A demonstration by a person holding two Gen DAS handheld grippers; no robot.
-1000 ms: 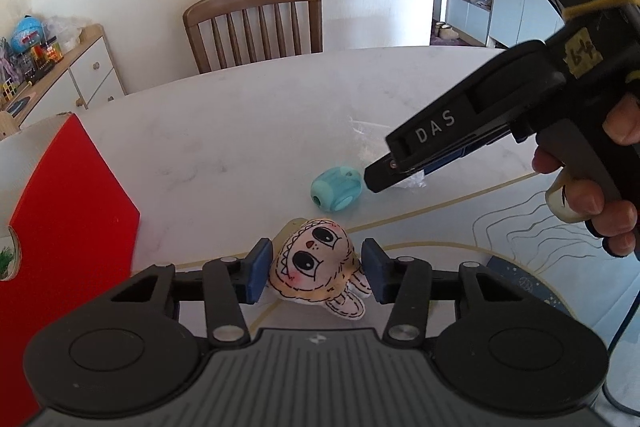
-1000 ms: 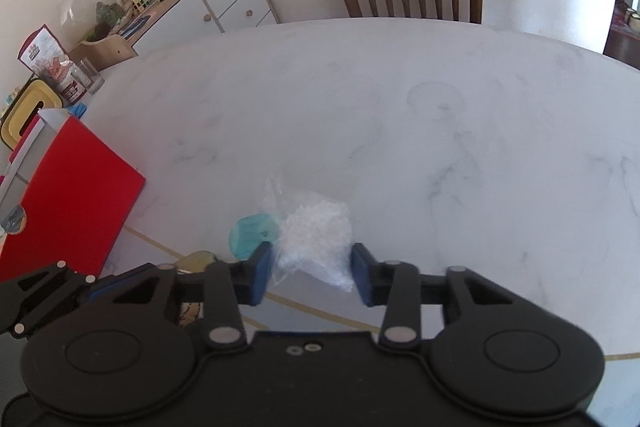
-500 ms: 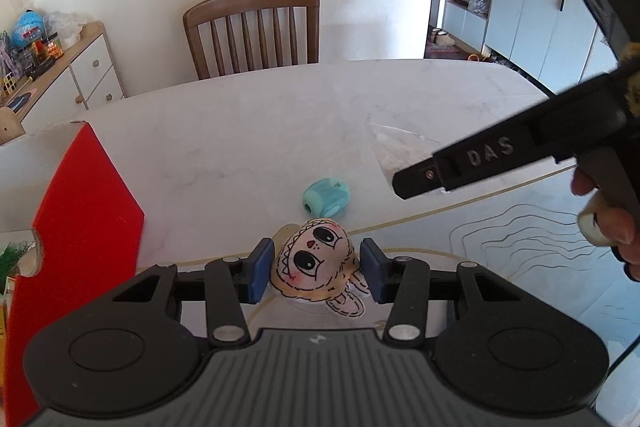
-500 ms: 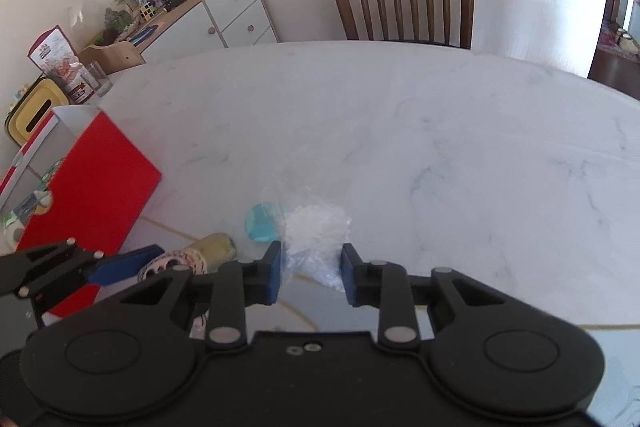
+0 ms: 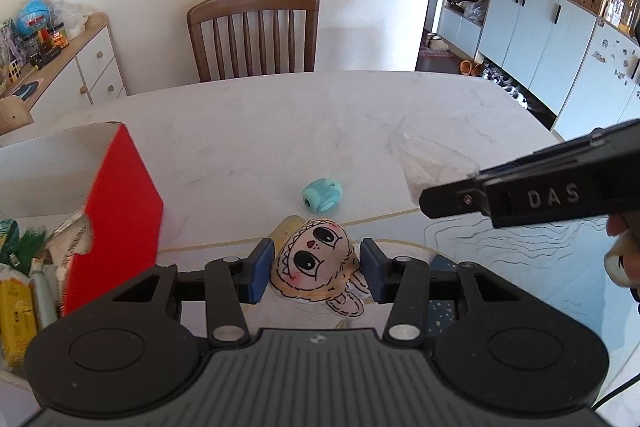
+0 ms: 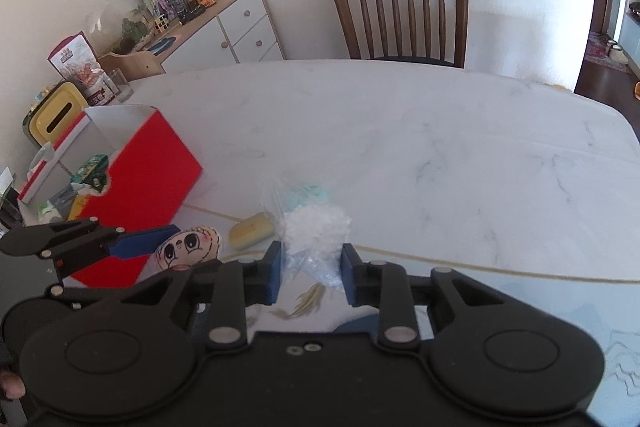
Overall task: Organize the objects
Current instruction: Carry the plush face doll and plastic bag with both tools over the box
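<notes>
Right wrist view showed the right tool [image 6: 308, 273] clenched on a small clear plastic bag of white crumpled filling [image 6: 314, 235], its blue pads pressing the bag's lower sides while the bag hung clear above the white marbled worktop [image 6: 440, 155]. The bag looked very light, limp and slippery, so a grip across the bunched film low down, as here, seemed safer than a pinch at the loose top, which could slide out. In the left wrist view the left tool [image 5: 316, 269] stood released around a flat soft doll face with big black eyes and tan stitched hair [image 5: 316, 263], its pads just beside each cheek, though contact could not be judged; the doll lay on the worktop. It seemed squashy and light, best squeezed across the padded cheeks. Beyond it lay a rounded teal plastic piece [image 5: 322, 195], hard and smooth by its look, and a pale yellow soft-looking block [image 6: 252, 230]. An open red cardboard box [image 6: 152, 179], stiff-walled and already holding packets, stood at the left.
</notes>
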